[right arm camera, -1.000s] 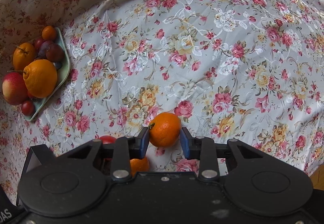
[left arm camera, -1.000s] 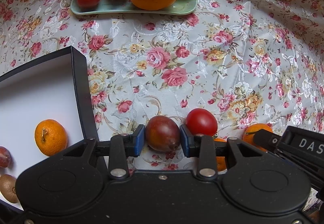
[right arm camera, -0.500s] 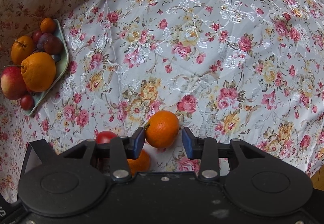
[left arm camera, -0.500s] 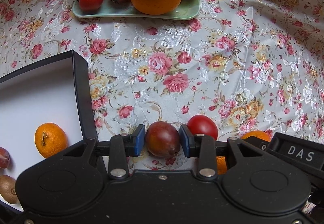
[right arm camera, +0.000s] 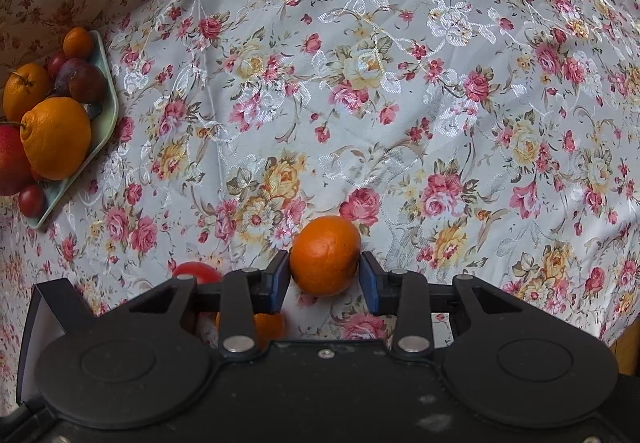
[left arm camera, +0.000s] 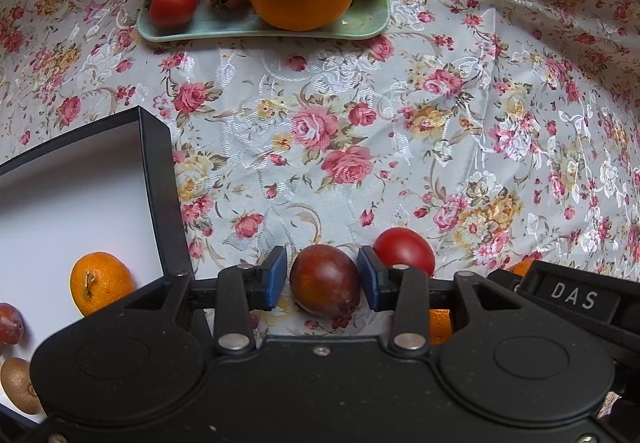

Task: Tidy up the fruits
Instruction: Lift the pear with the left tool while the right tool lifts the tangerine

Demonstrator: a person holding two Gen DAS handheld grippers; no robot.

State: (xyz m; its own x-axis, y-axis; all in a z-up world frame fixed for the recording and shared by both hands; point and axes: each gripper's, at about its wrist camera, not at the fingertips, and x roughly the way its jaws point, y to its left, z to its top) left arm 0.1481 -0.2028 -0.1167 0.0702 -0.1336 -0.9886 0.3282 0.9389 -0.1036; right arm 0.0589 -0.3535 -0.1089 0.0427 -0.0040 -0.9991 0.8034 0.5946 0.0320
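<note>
Now the left gripper (left arm camera: pixel 322 279) straddles a dark plum (left arm camera: pixel 325 280) on the floral cloth (left arm camera: pixel 320 131) — pads close on each side, a slim gap at the left one, so whether it grips I cannot tell. Just right sits a red tomato (left arm camera: pixel 404 249). Left, the black-rimmed box (left arm camera: pixel 160 183) holds a mandarin (left arm camera: pixel 100 283). Over on the right gripper (right arm camera: pixel 325 278), the jaws sit narrowly open around an orange (right arm camera: pixel 325 255), gap on the right side. Far back, the green plate (left arm camera: pixel 360 29) stays piled with fruit.
</note>
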